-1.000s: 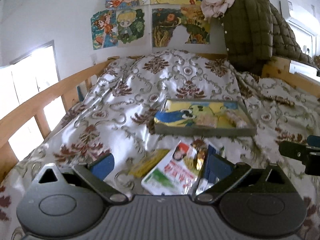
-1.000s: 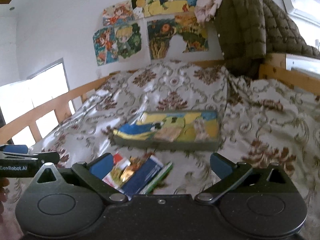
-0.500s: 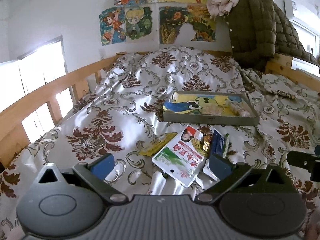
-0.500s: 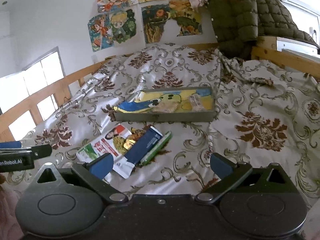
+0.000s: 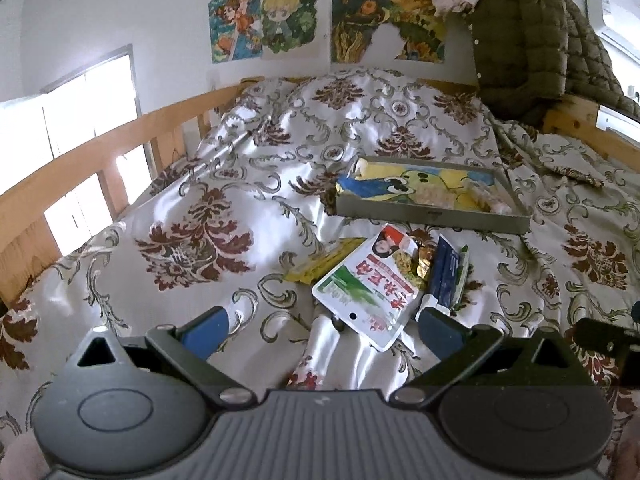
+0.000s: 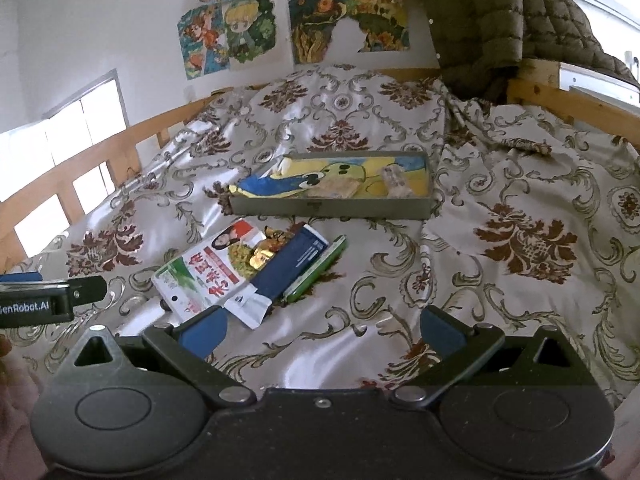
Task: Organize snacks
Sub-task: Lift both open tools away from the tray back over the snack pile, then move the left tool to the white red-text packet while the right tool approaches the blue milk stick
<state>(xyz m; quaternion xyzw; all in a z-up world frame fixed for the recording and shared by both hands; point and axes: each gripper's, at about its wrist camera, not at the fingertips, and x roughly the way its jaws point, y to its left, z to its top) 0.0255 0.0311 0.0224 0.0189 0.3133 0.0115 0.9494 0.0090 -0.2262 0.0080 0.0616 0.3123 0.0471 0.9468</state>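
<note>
Snack packets I see lying flat, heaped at the tray's six o'clock.
White pouch point(image 6: 208, 276), gold candy point(image 6: 260, 258), navy packet point(image 6: 292, 266), green stick point(image 6: 316, 276); grey tray point(image 6: 332, 208) holds a yellow-blue bag point(image 6: 288, 184).

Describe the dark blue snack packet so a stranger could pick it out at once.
Start at the shallow grey tray lying on the patterned bedspread; a small pile of snacks lies just in front of it. The dark blue packet lies diagonally there, between the white packet with red lettering and a thin green one.
</note>
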